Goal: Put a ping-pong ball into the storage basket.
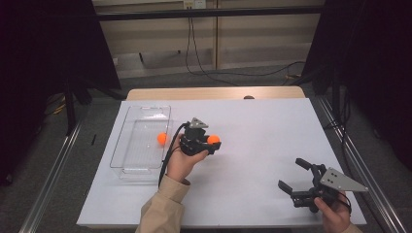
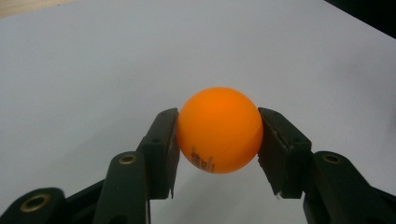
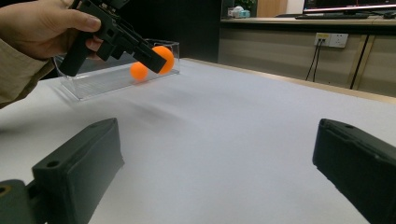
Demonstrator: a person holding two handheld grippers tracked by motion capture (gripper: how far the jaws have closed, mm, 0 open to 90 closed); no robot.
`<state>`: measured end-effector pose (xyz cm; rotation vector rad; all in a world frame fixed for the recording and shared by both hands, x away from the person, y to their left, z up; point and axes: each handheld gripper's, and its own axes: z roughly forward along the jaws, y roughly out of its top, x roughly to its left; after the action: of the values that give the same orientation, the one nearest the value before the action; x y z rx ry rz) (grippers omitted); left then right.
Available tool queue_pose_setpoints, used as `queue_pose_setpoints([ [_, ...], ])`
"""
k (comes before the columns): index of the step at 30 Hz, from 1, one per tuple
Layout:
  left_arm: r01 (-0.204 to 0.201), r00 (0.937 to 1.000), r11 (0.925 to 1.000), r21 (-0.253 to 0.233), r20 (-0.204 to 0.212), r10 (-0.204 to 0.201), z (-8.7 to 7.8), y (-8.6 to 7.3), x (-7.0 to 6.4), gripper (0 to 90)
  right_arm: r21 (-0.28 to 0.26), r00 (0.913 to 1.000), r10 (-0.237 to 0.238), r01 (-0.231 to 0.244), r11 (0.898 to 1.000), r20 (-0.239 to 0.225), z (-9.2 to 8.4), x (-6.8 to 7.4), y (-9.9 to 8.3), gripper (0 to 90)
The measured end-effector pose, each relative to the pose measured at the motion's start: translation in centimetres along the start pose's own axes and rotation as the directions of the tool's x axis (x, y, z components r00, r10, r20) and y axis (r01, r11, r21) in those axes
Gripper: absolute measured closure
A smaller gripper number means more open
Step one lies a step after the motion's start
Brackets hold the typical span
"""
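My left gripper [image 1: 213, 142] is shut on an orange ball [image 1: 213, 139], held above the white table just right of a clear plastic bin [image 1: 127, 136]. In the left gripper view the ball [image 2: 219, 129] is pinched between both black pads, small print on its lower side. A second orange ball [image 1: 162, 139] lies inside the bin near its right wall. My right gripper [image 1: 290, 174] rests low at the table's front right, jaws wide apart with nothing between them. From the right gripper view, the left gripper [image 3: 161, 58] holds its ball [image 3: 166, 56] in front of the bin [image 3: 98, 77].
A white sheet [image 1: 262, 131] covers the table top, with a wooden strip at the far edge. Cables hang from a wall socket [image 1: 193, 4] behind the table. Dark curtains stand at both sides.
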<state>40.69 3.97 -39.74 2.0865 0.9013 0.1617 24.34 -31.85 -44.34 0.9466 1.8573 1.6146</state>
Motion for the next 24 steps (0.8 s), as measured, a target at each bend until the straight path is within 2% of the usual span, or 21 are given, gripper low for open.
queue_pose_setpoints([
  [10, 0.010, 0.9999, 0.9999, -0.006, 0.000, -0.010, -0.6, 0.0, 0.3, 50.9, 0.000, 1.0000, 0.003, -0.003, 1.000, 0.004, -0.1, -0.1, 0.0, 1.1],
  [24, 0.013, 0.9998, 0.9999, 0.009, -0.016, -0.013, -1.3, -0.3, 0.9, 50.9, 0.002, 1.0000, -0.001, 0.001, 1.000, 0.003, 0.0, 0.0, 0.0, 1.0],
])
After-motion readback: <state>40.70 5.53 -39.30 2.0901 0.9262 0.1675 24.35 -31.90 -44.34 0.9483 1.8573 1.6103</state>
